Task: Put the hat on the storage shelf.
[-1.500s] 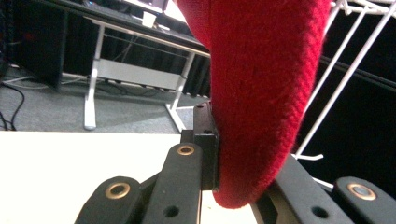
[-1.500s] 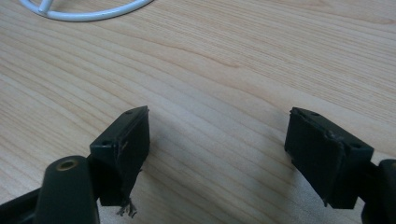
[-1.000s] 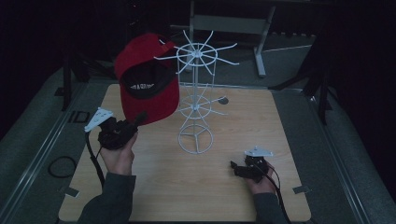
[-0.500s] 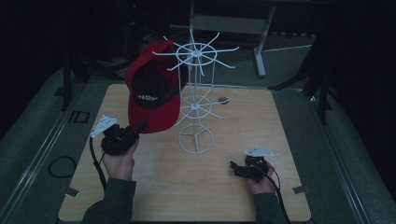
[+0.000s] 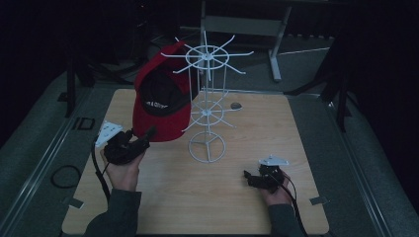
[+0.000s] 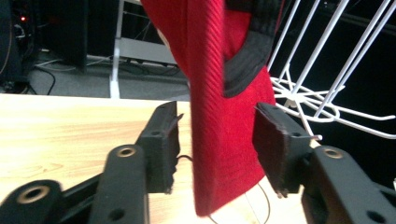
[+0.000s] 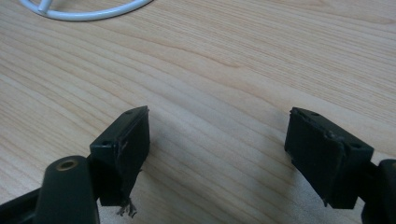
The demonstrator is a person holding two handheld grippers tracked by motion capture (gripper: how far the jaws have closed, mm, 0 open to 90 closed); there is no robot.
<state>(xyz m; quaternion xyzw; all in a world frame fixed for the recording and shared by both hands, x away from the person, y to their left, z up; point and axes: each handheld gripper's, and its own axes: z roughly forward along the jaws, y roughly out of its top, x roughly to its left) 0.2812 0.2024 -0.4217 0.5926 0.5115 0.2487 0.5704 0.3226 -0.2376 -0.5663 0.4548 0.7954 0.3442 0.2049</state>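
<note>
From above, the red cap [image 5: 160, 106] hangs on the left side of the white rack [image 5: 207, 101], the left gripper [image 5: 141, 143] at its lower edge. The right gripper [image 5: 252, 178] rests on the table [image 5: 296, 128], right of the rack's base.

Left gripper view: the cap's brim [image 6: 224, 140] sits between spread jaws, apparently ungripped. This looks like grasping or letting go; I can't tell which.

Right gripper view: jaws wide apart, empty.

Light wooden table [image 5: 296, 133], white wire rack [image 5: 207, 106], small dark object [image 5: 235, 104]

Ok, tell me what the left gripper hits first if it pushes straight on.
The red cap: its fabric already hangs between the open jaws of the left gripper. The white wire rack appears to stand just beyond.
</note>
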